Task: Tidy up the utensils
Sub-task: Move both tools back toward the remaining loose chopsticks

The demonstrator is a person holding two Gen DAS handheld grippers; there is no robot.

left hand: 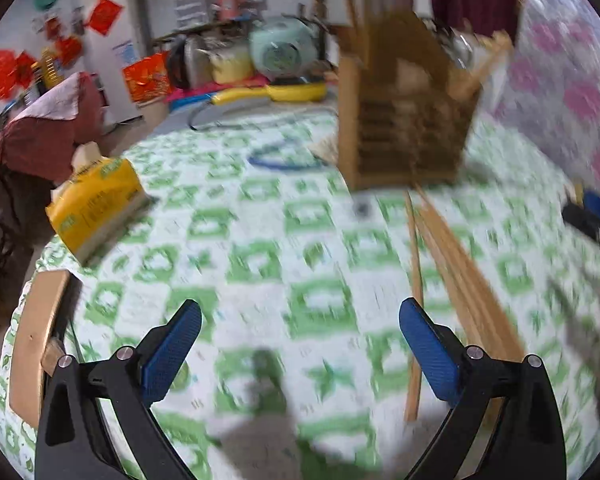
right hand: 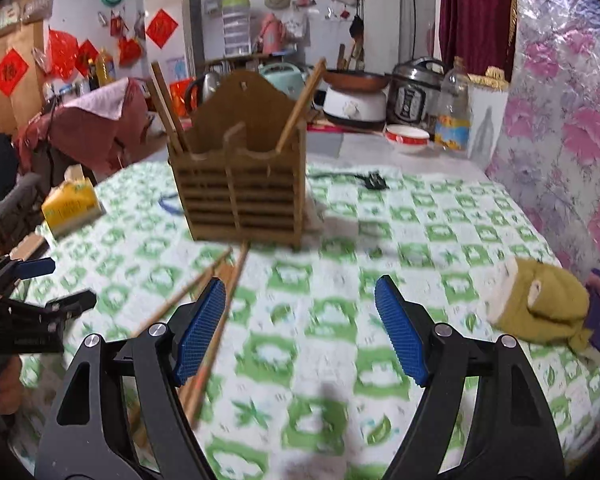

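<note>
Several chopsticks (right hand: 204, 312) — beside open right claw (right hand: 300, 320)

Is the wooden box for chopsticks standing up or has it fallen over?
Standing up. The wooden holder sits flat on the tablecloth, opening upward, with a few chopsticks leaning out of its top.

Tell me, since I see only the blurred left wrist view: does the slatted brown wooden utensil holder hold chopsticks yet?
Observer: Yes. The slatted brown wooden utensil holder has upright wooden chopsticks standing at its left end and one leaning at its right.
Operator: Is the right gripper holding anything?
Observer: No. The right gripper is open; loose wooden chopsticks run under its left finger, ungripped.
Operator: Anything to its right?
Observer: A mustard-yellow fabric mitten lies on the green-checked tablecloth.
</note>
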